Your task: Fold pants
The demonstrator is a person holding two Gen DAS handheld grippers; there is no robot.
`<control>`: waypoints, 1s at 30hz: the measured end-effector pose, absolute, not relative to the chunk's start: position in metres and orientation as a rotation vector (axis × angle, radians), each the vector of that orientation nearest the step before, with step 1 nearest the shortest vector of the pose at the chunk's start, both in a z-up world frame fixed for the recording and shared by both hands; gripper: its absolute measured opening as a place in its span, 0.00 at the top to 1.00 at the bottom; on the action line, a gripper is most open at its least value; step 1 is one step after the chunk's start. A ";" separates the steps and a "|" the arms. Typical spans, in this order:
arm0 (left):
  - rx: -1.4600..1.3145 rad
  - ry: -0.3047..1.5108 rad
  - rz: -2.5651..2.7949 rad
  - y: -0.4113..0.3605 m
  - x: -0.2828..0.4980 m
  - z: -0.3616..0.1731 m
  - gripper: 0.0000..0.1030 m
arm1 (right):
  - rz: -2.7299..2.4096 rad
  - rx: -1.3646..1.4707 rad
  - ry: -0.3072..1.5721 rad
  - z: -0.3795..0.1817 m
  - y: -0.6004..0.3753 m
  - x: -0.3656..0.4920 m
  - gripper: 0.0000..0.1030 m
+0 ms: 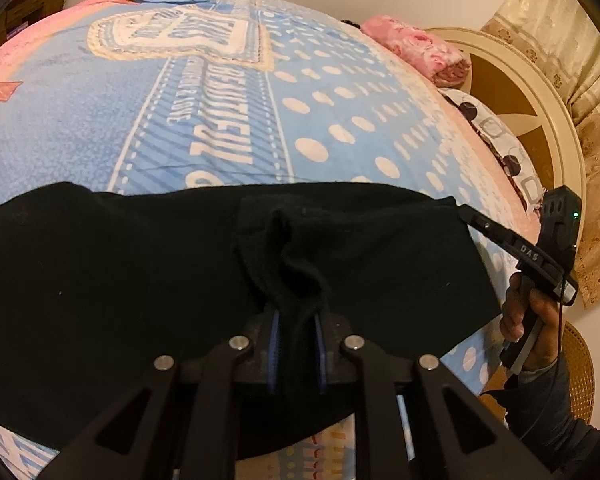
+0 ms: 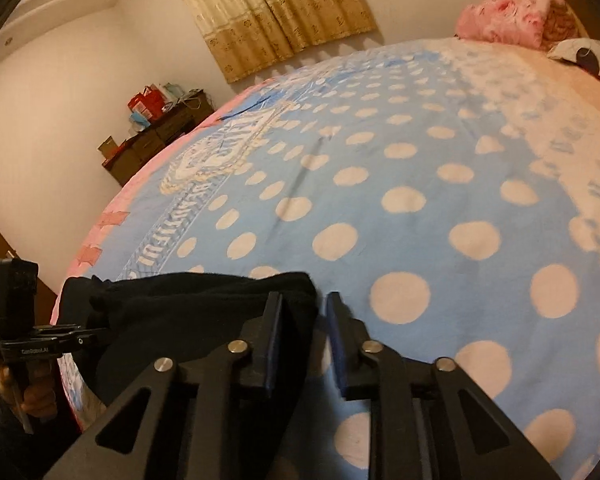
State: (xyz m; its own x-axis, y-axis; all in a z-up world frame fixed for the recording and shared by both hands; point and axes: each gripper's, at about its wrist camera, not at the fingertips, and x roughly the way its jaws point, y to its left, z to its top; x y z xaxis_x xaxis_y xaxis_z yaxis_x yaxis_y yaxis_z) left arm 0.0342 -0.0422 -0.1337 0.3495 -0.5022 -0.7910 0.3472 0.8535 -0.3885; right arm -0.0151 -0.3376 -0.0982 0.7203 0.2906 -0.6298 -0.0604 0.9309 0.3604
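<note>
Black pants (image 1: 140,280) lie spread across the near side of the bed. My left gripper (image 1: 297,316) is shut on a bunched fold of the pants, which rises between its blue-padded fingers. In the right wrist view the pants (image 2: 172,312) lie at the lower left, with their right edge between the fingers. My right gripper (image 2: 302,304) is open, its jaws apart around the edge of the cloth at the pants' corner. The right gripper also shows in the left wrist view (image 1: 472,218), at the pants' far right corner. The left gripper also shows in the right wrist view (image 2: 96,330).
The bed has a blue bedspread with white dots (image 2: 420,200). A pink folded blanket (image 1: 416,46) and a patterned pillow (image 1: 496,136) lie by the round headboard (image 1: 540,92). A dark cabinet with clutter (image 2: 152,132) stands by the wall, under beige curtains (image 2: 268,8).
</note>
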 end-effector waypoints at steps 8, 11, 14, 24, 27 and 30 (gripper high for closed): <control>-0.135 1.003 -0.486 -0.027 0.029 -0.109 0.67 | 0.199 0.386 0.693 -0.061 -0.371 -0.026 0.75; -0.103 0.932 -0.407 -0.010 0.020 -0.095 0.36 | 0.208 0.377 0.666 -0.061 -0.374 -0.052 0.75; -0.069 0.936 -0.406 -0.013 0.018 -0.091 0.36 | 0.213 0.304 0.681 -0.072 -0.370 -0.062 0.75; 0.056 0.950 -0.656 -0.139 -0.008 -0.096 0.36 | 0.539 0.123 0.726 -0.074 -0.361 -0.010 0.75; 0.117 0.943 -0.700 -0.173 -0.018 -0.104 0.36 | 0.627 0.036 0.763 -0.076 -0.354 0.001 0.75; 0.153 0.925 -0.740 -0.194 -0.023 -0.107 0.36 | 0.662 -0.061 0.803 -0.084 -0.350 0.011 0.75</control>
